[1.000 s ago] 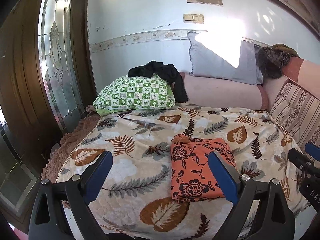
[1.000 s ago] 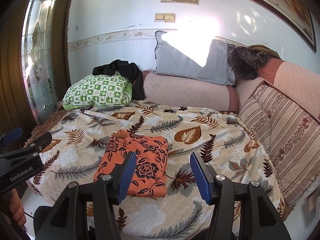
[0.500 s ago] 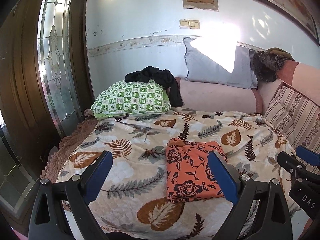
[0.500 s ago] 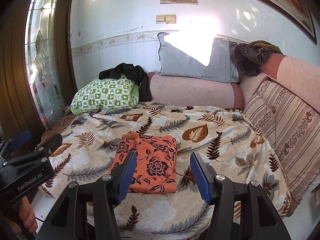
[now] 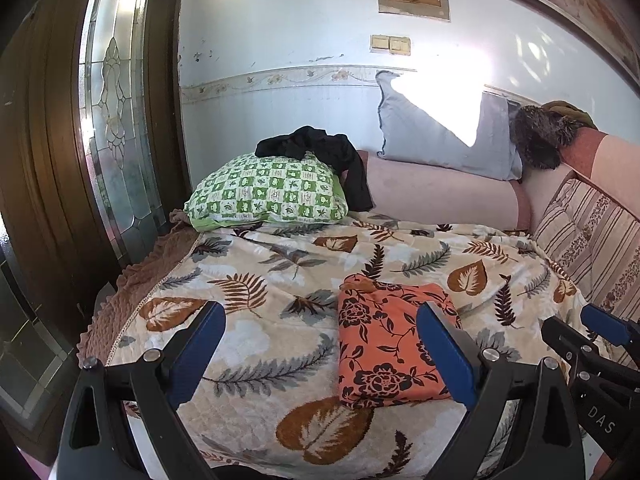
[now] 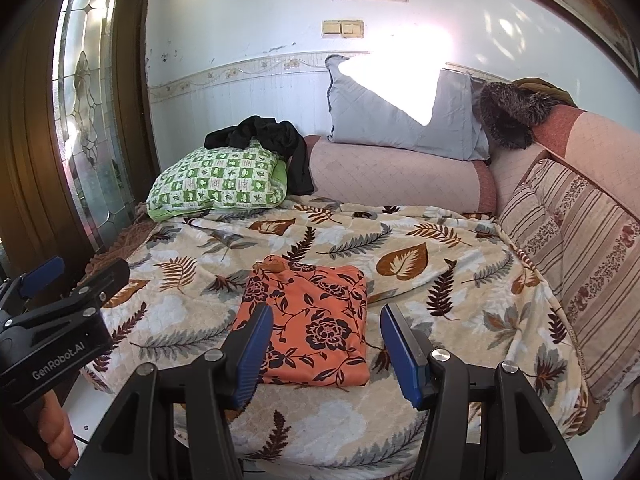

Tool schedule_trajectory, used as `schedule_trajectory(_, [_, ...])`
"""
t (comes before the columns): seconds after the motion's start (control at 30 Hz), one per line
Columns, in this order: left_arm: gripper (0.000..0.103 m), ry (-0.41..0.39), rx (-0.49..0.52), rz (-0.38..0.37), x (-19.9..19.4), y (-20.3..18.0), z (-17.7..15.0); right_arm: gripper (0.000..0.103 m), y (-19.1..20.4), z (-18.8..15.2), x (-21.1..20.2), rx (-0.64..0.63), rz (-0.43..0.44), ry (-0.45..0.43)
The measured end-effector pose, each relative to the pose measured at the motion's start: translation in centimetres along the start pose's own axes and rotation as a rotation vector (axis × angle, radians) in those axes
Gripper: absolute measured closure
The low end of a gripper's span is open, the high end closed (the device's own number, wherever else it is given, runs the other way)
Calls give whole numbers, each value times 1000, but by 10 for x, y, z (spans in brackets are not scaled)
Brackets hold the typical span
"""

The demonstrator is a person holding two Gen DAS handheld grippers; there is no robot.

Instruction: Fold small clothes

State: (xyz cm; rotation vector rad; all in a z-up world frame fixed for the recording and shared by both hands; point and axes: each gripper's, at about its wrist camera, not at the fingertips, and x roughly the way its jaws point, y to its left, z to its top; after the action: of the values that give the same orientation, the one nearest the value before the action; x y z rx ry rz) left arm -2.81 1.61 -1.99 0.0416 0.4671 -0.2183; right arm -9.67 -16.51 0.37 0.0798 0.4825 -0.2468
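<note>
An orange garment with black flowers [image 5: 384, 340] lies folded into a flat rectangle on the leaf-patterned blanket [image 5: 260, 280]; it also shows in the right wrist view [image 6: 312, 320]. My left gripper [image 5: 320, 352] is open and empty, held back from the bed's near edge, left of the garment. My right gripper [image 6: 326, 352] is open and empty, held back in front of the garment. Each gripper shows at the edge of the other's view: the right one [image 5: 600, 336], the left one [image 6: 68, 284].
A green checked pillow [image 5: 268, 196] with a black garment [image 5: 320, 156] on it lies at the back left. A grey pillow [image 5: 440, 144], pink bolster [image 5: 440, 196] and striped cushions [image 6: 580, 240] line the back and right. A glass door [image 5: 116, 120] stands left.
Both grippers have drawn back and up from the bed, so the folded garment looks smaller and farther away. Both stay open and the garment has not moved.
</note>
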Motion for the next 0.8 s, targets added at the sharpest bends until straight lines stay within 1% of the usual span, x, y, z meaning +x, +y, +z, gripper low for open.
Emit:
schedule_trajectory(0.37, [7,17,-24,31,22,13,2,43,7,-1,19,-16,-8,34])
schedule_trajectory(0.53, [7,37,-33,20,37,13,3,43,5,-4,28,-16,-27,53])
schedule_trajectory(0.8, [7,55,-16,-5,51,9,7,43,1,1,43,3,-49,79])
